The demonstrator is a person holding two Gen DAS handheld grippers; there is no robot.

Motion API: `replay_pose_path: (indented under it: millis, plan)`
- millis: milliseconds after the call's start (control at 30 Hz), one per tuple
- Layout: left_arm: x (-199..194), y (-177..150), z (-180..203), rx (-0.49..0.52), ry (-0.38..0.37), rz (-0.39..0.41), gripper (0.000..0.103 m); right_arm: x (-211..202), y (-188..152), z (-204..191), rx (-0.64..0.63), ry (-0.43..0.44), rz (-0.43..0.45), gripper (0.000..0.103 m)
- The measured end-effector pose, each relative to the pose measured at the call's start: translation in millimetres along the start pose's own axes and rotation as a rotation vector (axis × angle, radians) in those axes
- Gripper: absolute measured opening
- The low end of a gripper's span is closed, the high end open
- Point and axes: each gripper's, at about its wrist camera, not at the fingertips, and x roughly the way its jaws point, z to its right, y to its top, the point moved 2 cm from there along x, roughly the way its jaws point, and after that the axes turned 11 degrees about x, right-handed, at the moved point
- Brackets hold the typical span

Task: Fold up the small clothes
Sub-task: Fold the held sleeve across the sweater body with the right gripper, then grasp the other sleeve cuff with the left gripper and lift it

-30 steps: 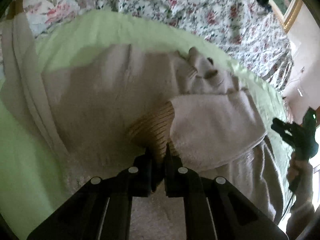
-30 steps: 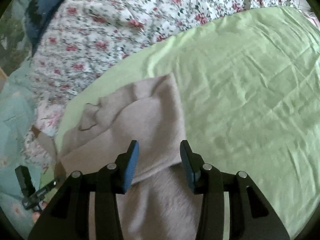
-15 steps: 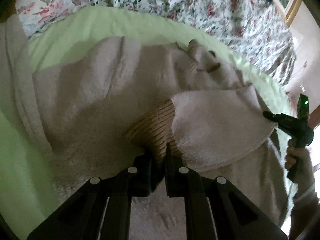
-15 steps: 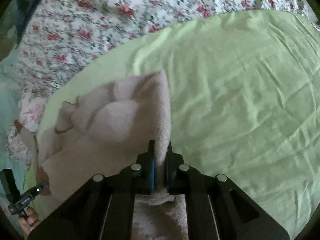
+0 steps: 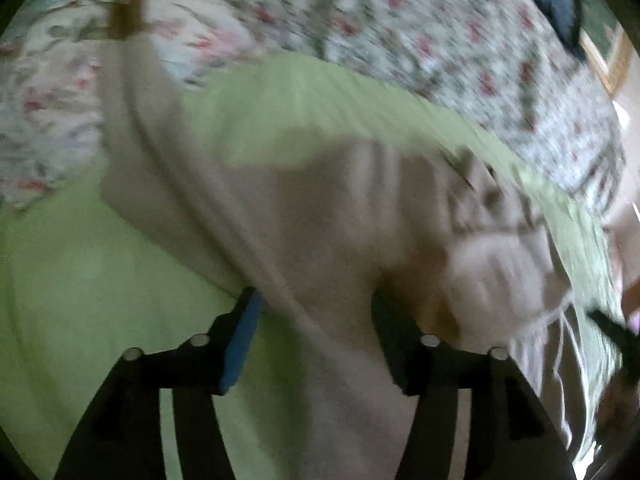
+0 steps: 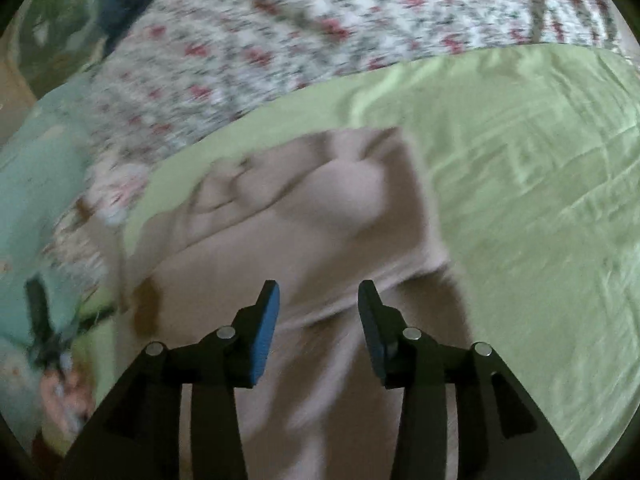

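My left gripper [image 5: 316, 320] jaws wide | my right gripper [image 6: 318, 312] jaws wide | both over beige garment [image 6: 320, 216] on green sheet [image 6: 520, 160]

Left wrist view: motion-blurred throughout; edges of the beige garment [image 5: 320, 216] smear into the green sheet [image 5: 100, 280].
Garment collar area: detail near [image 5: 484, 196] too smeared to read.
Floral bedspread [image 5: 440, 40]: pattern streaked.
Right gripper [image 5: 616, 336]: only a dark blur at the frame's right edge; jaw state unreadable there.
Garment bottom: cut off by the lower edge behind the left gripper [image 5: 316, 320].
Left gripper in right view [image 6: 48, 332]: blurred, small.
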Motion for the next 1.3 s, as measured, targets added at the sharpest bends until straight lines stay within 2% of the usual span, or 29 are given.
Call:
replay_pose_path:
  millis: [67,167,333,433,533,600,633,667,700,767,833,933,1167,1300]
  plan:
    - [-3.1,12.8,-20.0,-0.028,0.027,0.022,0.070,-3.9,-13.7,-7.9,-0.006,0.032,-0.023,0.044]
    - [0.7,40.6,-58.5,-0.072,0.119,0.055,0.078,-9.5,-33.7,-21.4,-0.029,0.065,-0.054,0.046]
    - [30.4,91.1,-107.5,-0.124,0.247,0.056,0.080,-7.5,-47.0,-33.3,-0.052,0.071,-0.086,0.049]
    - [47.8,119.7,-130.9,-0.150,0.292,0.054,0.084,-2.5,-50.8,-33.4,-0.049,0.071,-0.112,0.049]
    - [68.2,140.9,-147.5,-0.149,0.392,0.030,0.086,5.6,-53.1,-33.6,-0.045,0.064,-0.137,0.049]
    - [83.6,149.6,-158.9,-0.149,0.431,0.011,0.082,9.3,-53.2,-33.8,-0.041,0.064,-0.146,0.049]
    - [87.1,151.3,-161.2,-0.147,0.437,0.013,0.060,10.7,-53.2,-33.7,-0.040,0.063,-0.149,0.049]
    - [90.2,152.5,-162.5,-0.137,0.431,0.016,0.024,11.4,-53.3,-33.9,-0.038,0.064,-0.150,0.049]
    - [92.0,152.8,-163.2,-0.132,0.407,0.011,0.006,11.3,-53.2,-33.9,-0.035,0.068,-0.149,0.049]
    - [84.4,149.7,-160.0,-0.139,0.338,0.047,0.006,9.3,-52.8,-34.3,-0.038,0.068,-0.141,0.049]
    - [68.2,145.3,-147.3,-0.112,0.332,0.097,0.006,7.1,-52.5,-34.5,-0.037,0.071,-0.134,0.049]
    - [39.3,132.7,-121.9,-0.091,0.261,0.159,0.006,3.2,-52.7,-36.2,-0.033,0.080,-0.126,0.049]
    - [-18.3,95.8,-20.0,0.065,0.114,0.241,0.006,-12.5,-55.9,-36.8,-0.023,0.100,-0.105,0.049]
    - [-28.7,79.9,54.0,0.163,0.003,0.256,0.006,-20.7,-54.6,-27.8,0.006,0.101,-0.094,0.049]
